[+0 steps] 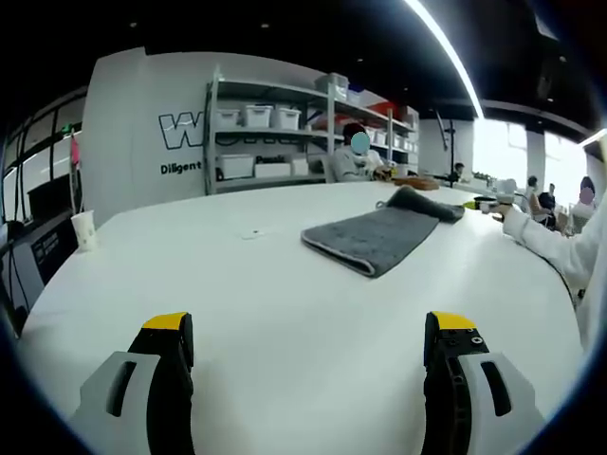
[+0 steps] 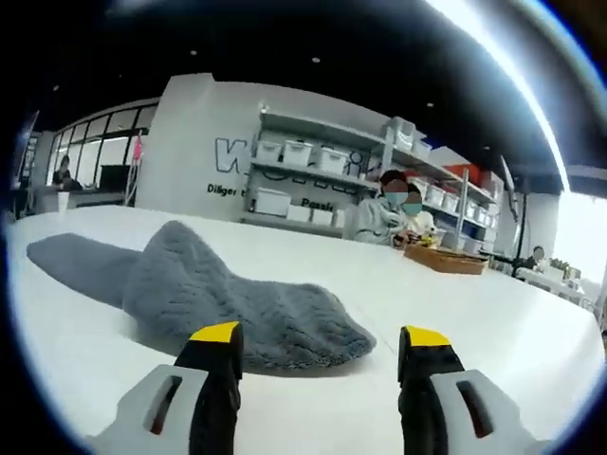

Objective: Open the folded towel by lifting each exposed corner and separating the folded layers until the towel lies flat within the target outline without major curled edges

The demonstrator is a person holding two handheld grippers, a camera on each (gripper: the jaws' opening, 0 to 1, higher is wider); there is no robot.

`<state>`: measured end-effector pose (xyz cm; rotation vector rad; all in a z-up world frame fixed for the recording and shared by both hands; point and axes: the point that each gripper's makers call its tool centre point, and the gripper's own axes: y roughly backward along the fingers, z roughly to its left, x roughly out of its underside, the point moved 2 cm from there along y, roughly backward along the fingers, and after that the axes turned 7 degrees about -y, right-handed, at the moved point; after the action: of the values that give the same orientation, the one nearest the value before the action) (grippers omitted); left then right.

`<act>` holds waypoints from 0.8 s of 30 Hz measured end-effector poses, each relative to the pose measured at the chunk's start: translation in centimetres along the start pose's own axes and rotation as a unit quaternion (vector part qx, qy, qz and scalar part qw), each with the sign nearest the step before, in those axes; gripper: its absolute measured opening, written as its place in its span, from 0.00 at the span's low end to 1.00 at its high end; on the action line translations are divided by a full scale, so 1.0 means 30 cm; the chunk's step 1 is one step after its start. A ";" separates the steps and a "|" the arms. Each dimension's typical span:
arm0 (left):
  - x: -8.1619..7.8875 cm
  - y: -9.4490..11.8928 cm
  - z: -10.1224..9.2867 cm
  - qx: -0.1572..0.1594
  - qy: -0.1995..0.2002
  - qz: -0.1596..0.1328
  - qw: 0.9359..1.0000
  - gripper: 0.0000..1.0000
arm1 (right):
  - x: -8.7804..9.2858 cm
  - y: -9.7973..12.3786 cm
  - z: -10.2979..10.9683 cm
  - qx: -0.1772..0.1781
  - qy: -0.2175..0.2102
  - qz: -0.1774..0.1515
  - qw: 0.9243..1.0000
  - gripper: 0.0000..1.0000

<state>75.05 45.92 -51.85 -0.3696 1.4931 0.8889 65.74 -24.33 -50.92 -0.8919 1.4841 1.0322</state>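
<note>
One paper cup (image 1: pixel 83 230) sits at the far left edge of one white table (image 1: pixel 285 313). L gripper (image 1: pixel 308 346): jaws wide apart, holding nothing. One gray towel (image 1: pixel 379 234) lies mid-table w/ a bunched far end. R gripper (image 2: pixel 318 365): jaws apart, empty, towel just ahead.

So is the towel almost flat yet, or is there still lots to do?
Lots left. Done: nothing obvious; the grey towel lies folded on the white table, one end humped up. In hand: the right gripper sits open close to that bunched end, holding nothing. The left gripper waits open, farther back. Left: lifting corners, spreading layers flat.
</note>
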 end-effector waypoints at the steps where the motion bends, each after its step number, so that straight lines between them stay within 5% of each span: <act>1: 0.000 0.000 -0.001 0.000 0.000 0.000 1.000 1.00 | 0.003 0.002 0.001 -0.002 -0.001 0.002 1.000 0.70; 24: -0.016 -0.008 -0.026 0.011 -0.017 -0.025 0.999 1.00 | -0.012 0.025 0.053 -0.044 -0.017 0.011 0.999 0.98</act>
<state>74.74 45.06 -51.54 -0.3722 1.4562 0.8350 65.64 -22.58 -50.54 -0.9165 1.4326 1.1309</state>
